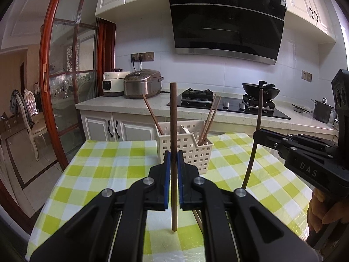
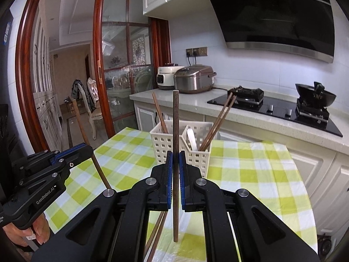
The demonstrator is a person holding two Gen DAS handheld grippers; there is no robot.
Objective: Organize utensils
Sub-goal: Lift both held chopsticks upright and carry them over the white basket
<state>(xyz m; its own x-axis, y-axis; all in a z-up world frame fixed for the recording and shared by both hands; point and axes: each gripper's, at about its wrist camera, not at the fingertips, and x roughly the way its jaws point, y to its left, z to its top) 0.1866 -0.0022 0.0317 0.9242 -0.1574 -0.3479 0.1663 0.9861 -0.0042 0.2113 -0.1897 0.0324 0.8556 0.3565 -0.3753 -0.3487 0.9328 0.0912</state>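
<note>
each gripper is pinching one upright chopstick, the left gripper (image 1: 173, 163) its chopstick (image 1: 173, 131), the right gripper (image 2: 175, 166) its own (image 2: 175, 131), both hanging just in front of the white basket (image 1: 185, 146) on the desk (image 1: 98, 163). next, i'd guess, carrying them over the basket and lowering tips in.

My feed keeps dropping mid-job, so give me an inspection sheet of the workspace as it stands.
Surface: green-and-white checked tablecloth, more brown chopsticks lying at its near edge.
Job's things: white perforated plastic basket, brown wooden chopsticks standing inside.
Clutter: nothing seen.
Grippers: left gripper shut on an upright chopstick; right gripper shut on another.
Cables: black cords at the wall sockets.
Surroundings: two rice cookers, black wok on the hob.
</note>
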